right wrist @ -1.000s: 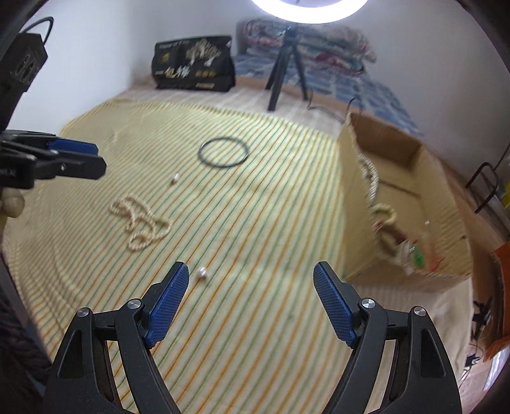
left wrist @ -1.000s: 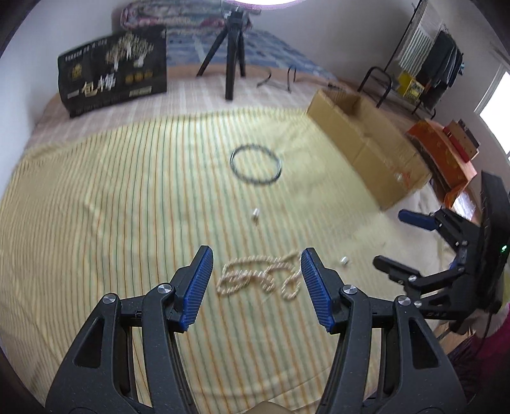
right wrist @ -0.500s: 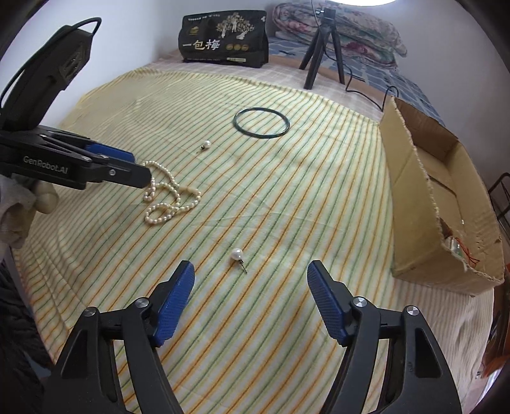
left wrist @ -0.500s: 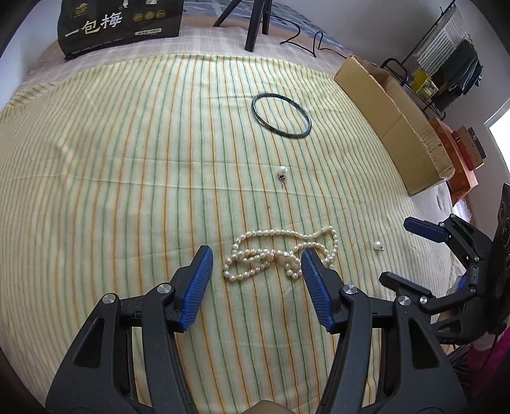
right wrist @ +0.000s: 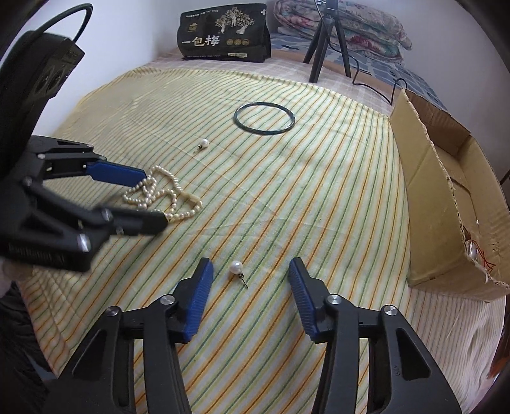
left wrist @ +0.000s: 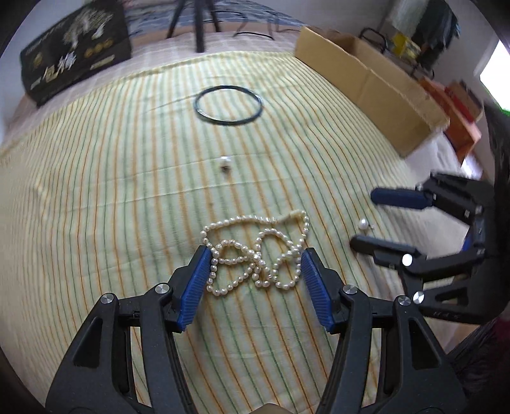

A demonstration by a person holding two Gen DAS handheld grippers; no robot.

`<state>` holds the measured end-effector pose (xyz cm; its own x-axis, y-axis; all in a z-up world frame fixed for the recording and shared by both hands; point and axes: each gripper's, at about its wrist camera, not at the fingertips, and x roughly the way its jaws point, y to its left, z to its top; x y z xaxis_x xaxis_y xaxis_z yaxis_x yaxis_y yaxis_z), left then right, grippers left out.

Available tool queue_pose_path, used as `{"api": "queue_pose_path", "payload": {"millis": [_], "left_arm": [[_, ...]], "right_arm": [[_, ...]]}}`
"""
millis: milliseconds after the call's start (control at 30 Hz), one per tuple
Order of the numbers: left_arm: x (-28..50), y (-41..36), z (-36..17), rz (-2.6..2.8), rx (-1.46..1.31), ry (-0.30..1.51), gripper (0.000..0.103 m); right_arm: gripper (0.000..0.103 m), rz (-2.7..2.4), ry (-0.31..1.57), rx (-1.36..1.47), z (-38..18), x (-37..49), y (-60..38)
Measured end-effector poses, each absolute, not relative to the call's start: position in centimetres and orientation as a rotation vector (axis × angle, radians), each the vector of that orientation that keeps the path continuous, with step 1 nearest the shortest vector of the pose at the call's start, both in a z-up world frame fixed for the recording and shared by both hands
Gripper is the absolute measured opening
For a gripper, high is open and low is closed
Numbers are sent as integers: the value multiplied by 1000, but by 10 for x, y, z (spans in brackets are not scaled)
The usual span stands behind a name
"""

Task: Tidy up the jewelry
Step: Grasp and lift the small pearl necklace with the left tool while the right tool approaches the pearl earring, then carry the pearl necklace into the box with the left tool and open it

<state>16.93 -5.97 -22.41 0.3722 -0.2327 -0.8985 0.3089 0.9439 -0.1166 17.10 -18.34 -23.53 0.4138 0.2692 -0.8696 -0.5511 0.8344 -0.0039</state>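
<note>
A tangled pearl necklace [left wrist: 255,254] lies on the striped cloth, between the open fingers of my left gripper [left wrist: 255,270]; it also shows in the right wrist view [right wrist: 162,197]. A pearl earring [right wrist: 236,267] lies just ahead of my open right gripper [right wrist: 250,280], between its fingertips; it shows in the left wrist view [left wrist: 363,224] too. A second pearl earring [left wrist: 225,163] and a dark bangle [left wrist: 229,105] lie farther out. The cardboard box [right wrist: 446,197] stands at the right with some jewelry inside.
A black printed bag [right wrist: 224,33] and a tripod [right wrist: 325,41] stand at the far end of the bed. Folded quilts [right wrist: 344,22] lie behind them. A clothes rack and orange boxes [left wrist: 459,105] are beyond the cardboard box.
Both grippers have moved down and forward. The left one now brackets the pearl necklace; the right one has closed in on the near earring. Both stayed open.
</note>
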Motion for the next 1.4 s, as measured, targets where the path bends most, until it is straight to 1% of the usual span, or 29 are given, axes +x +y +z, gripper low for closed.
{"api": "queue_pose_path", "payload": {"millis": [67, 167, 233, 300, 333, 367, 400, 433, 467, 533, 567, 767, 1133, 1400], "left_arm": [[167, -67, -227, -330, 132, 1129, 59], [169, -69, -228, -316, 135, 1120, 59], [170, -69, -230, -307, 143, 1110, 59], [171, -72, -232, -304, 160, 1095, 52], [172, -72, -231, -305, 164, 1087, 42], [171, -71, -230, -306, 161, 1083, 29], [172, -69, -229, -304, 152, 1083, 22], [173, -68, -228, -299, 141, 1083, 14], [174, -65, -228, -297, 122, 1085, 9], [179, -60, -228, -297, 72, 1096, 7], [179, -58, -227, -296, 52, 1100, 6], [175, -50, -209, -299, 4, 1072, 6], [165, -34, -149, -325, -111, 956, 6], [166, -36, -118, -351, -160, 892, 6]], "right_arm": [[44, 529, 1022, -318, -236, 172, -182], [39, 534, 1022, -326, -236, 171, -180], [33, 541, 1023, -325, -236, 171, -180], [28, 545, 1024, -323, -236, 171, -180], [24, 545, 1025, -323, -236, 171, -180], [22, 546, 1026, -322, -235, 171, -180], [17, 546, 1026, -321, -235, 171, -179], [12, 548, 1028, -321, -235, 171, -179], [11, 550, 1029, -323, -234, 171, -178], [7, 555, 1031, -323, -233, 170, -177], [7, 558, 1032, -320, -232, 170, -177], [7, 562, 1005, -268, -215, 168, -183], [7, 520, 917, -158, -174, 167, -210], [7, 480, 874, -115, -156, 170, -228]]}}
